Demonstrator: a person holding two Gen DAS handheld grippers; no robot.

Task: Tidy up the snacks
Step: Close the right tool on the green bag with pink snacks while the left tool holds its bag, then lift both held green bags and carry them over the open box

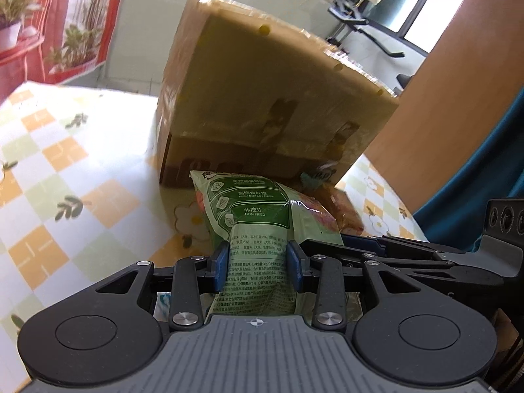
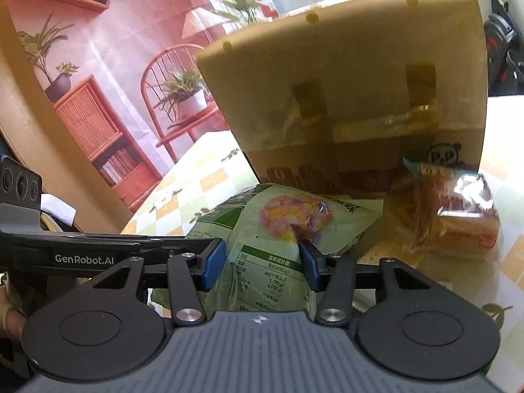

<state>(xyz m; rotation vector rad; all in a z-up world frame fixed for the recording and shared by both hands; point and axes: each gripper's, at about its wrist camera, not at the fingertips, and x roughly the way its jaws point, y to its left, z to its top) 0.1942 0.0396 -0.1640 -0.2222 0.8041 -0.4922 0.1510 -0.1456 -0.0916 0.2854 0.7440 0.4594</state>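
A green snack bag (image 1: 249, 203) is lifted a little above the checked tablecloth (image 1: 65, 180), in front of a brown cardboard box (image 1: 278, 82). My left gripper (image 1: 257, 262) is shut on the bag's near end, and its blue pads pinch the printed film. The right wrist view shows the same green bag (image 2: 294, 216) filling the gap of my right gripper (image 2: 262, 262), with both pads against it. The left gripper's body (image 2: 98, 255) reaches in from the left there. The box (image 2: 360, 65) looms close behind, its taped flap raised.
An orange and yellow snack pack (image 2: 458, 216) lies on the table (image 2: 203, 177) to the right of the bag, by the box's base. A red backdrop with printed plants (image 2: 114, 98) hangs behind. A fingertip (image 2: 9, 321) shows at the left edge.
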